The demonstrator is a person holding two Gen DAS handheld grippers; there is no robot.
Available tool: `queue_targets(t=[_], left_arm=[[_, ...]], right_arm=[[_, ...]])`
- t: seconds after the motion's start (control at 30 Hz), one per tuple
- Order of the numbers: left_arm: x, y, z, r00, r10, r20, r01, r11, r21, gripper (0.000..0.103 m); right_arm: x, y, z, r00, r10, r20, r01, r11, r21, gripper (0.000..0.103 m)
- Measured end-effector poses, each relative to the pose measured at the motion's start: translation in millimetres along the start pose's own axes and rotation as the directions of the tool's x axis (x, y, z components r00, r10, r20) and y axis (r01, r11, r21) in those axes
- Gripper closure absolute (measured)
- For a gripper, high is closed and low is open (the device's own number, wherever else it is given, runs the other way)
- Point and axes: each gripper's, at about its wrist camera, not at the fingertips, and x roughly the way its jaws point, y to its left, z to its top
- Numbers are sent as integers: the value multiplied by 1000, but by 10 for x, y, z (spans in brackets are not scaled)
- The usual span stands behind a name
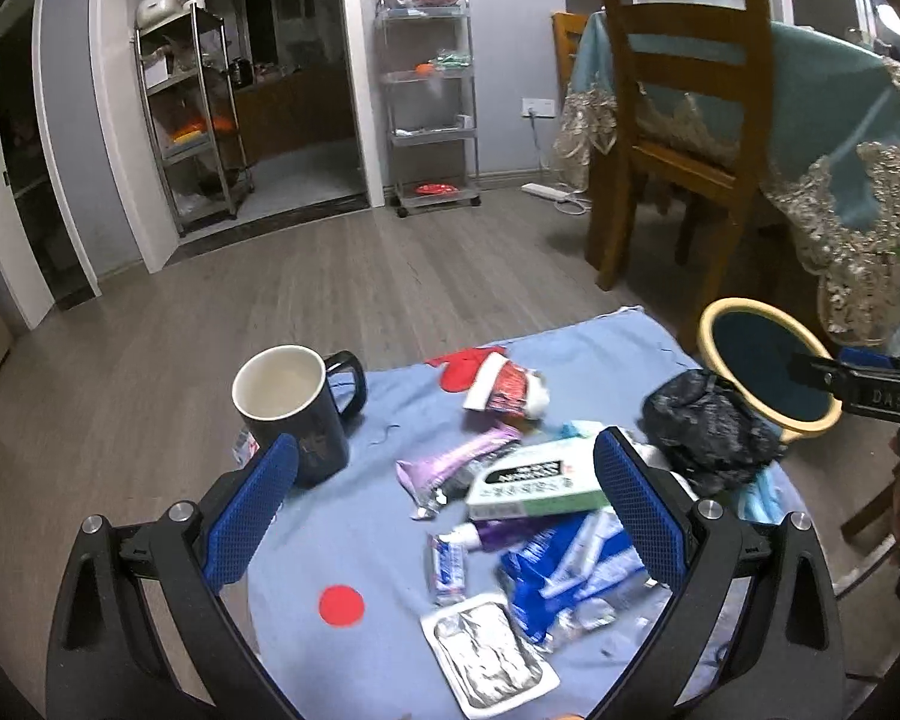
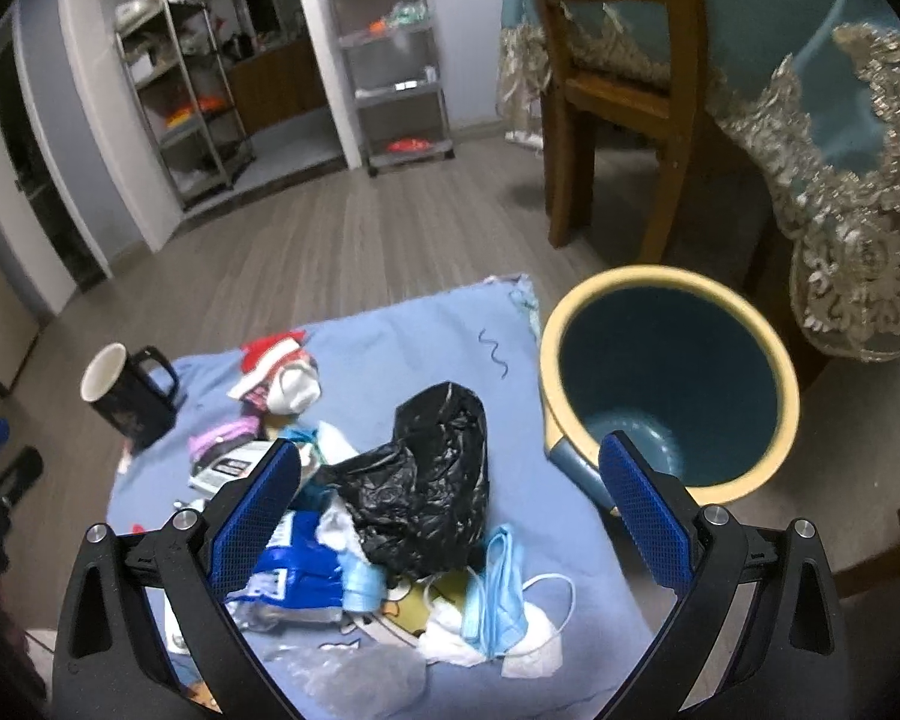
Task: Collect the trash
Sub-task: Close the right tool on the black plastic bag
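Note:
Trash lies scattered on a light blue cloth [image 1: 354, 516] [image 2: 402, 336] over a low table. My left gripper [image 1: 444, 468] hangs open above a green-and-white box [image 1: 534, 483], a purple wrapper [image 1: 450, 462], a blue packet [image 1: 570, 564] and a foil blister tray [image 1: 489, 654]. My right gripper [image 2: 450, 480] is open over a crumpled black plastic bag [image 2: 426, 480] [image 1: 708, 426], with blue face masks [image 2: 498, 588] and white tissue [image 2: 534, 648] near it. A yellow-rimmed blue bin [image 2: 669, 372] [image 1: 762, 360] stands just right of the cloth. The right gripper's body [image 1: 870, 390] shows at the left wrist view's right edge.
A black mug with white inside [image 1: 294, 408] [image 2: 129, 393] stands at the cloth's left edge. A red-and-white Santa hat item [image 1: 498, 381] [image 2: 276, 360] lies at the back. A wooden chair [image 1: 684, 114] and a table with lace-trimmed teal cloth [image 2: 840, 138] stand right. Shelving carts [image 1: 432, 102] line the far wall.

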Motion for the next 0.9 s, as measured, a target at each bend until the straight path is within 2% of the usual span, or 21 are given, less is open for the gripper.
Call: queue_targets(t=[0.1, 0.23, 0.43, 0.47, 0.5, 0.6, 0.63, 0.7, 0.8, 0.9], left_arm=[[185, 83, -4, 998, -49, -39, 47, 998, -51, 6], [365, 105, -59, 997, -32, -63, 30, 999, -30, 6], [514, 215, -144, 992, -75, -101, 64, 992, -106, 6], [515, 211, -142, 991, -83, -101, 72, 991, -113, 6], [515, 201, -137, 991, -88, -99, 77, 990, -114, 6], [503, 129, -116, 991, -100, -89, 91, 991, -93, 6], [499, 97, -111, 991, -102, -86, 95, 992, -81, 6], [498, 22, -108, 991, -102, -87, 98, 994, -51, 6], [498, -52, -118, 989, -112, -93, 110, 994, -25, 6], [510, -127, -131, 987, -125, -100, 126, 992, -4, 6]], right_arm=[[195, -20, 45, 999, -21, -30, 21, 1000, 6, 4], [467, -125, 91, 998, 17, -64, -12, 998, 67, 4], [836, -191, -11, 985, 32, -171, -7, 989, 145, 8], [869, -184, -25, 983, 34, -183, -7, 989, 148, 14], [917, -177, -45, 979, 42, -201, -11, 989, 151, 25], [1022, -163, -89, 967, 60, -246, -22, 988, 155, 49], [1042, -163, -104, 963, 71, -258, -29, 987, 160, 55], [1066, -153, -121, 959, 77, -274, -34, 987, 157, 75], [1015, -177, -91, 964, 71, -255, -34, 989, 147, 90], [902, -172, -18, 976, 60, -207, -31, 989, 143, 93]])
